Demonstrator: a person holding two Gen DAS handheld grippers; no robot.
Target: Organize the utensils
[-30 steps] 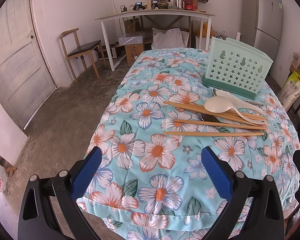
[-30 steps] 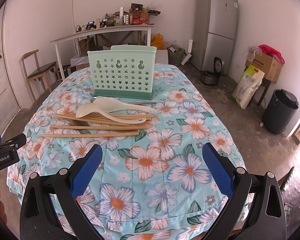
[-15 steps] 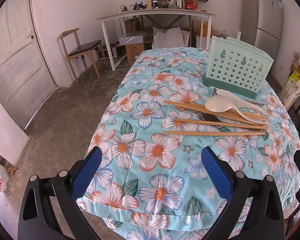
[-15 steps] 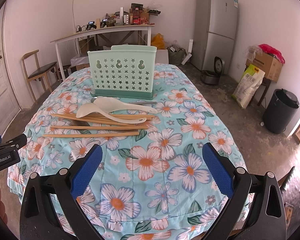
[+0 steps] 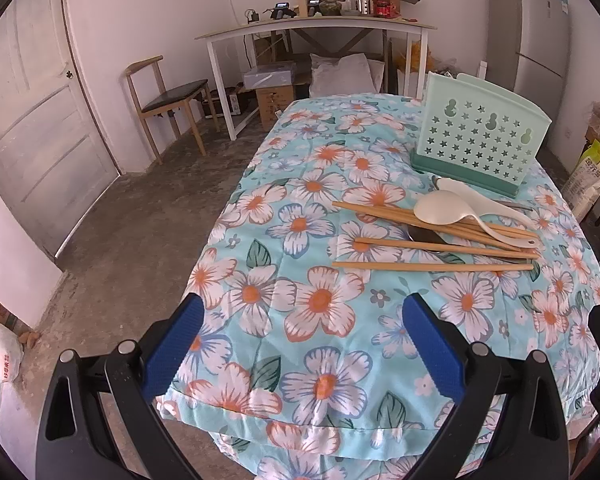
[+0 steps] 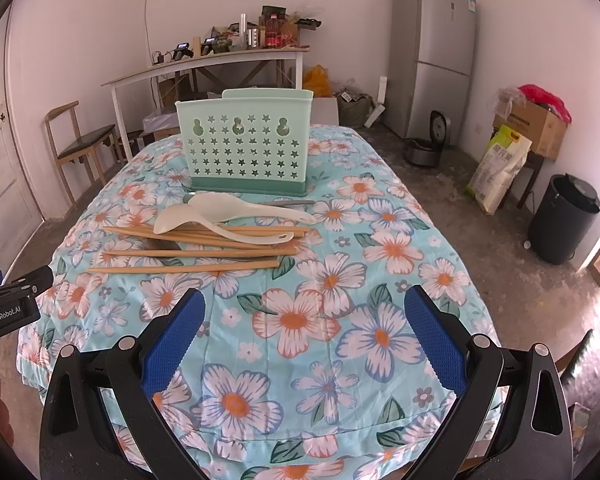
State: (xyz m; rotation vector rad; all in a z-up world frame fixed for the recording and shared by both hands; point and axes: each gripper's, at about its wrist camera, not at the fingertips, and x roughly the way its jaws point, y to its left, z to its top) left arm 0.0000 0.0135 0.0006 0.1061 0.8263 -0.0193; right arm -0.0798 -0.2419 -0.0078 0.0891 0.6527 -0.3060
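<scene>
A pile of utensils lies on the floral tablecloth [image 6: 320, 320]: several wooden chopsticks [image 6: 184, 269] [image 5: 432, 267], two white rice spoons [image 6: 220, 226] [image 5: 444, 210], and a metal utensil [image 6: 288, 202] partly hidden under them. A mint-green perforated utensil holder [image 6: 246, 148] [image 5: 480, 140] stands upright behind the pile. My left gripper [image 5: 300, 320] is open and empty above the table's near left edge. My right gripper [image 6: 304, 312] is open and empty above the near end of the table, well short of the pile.
A wooden chair [image 5: 168, 100] and a white desk [image 5: 312, 28] with clutter stand by the far wall. A grey fridge [image 6: 436, 48], a black bin [image 6: 564, 220], a rice cooker [image 6: 424, 148] and boxes are to the right. A door [image 5: 28, 120] is at left.
</scene>
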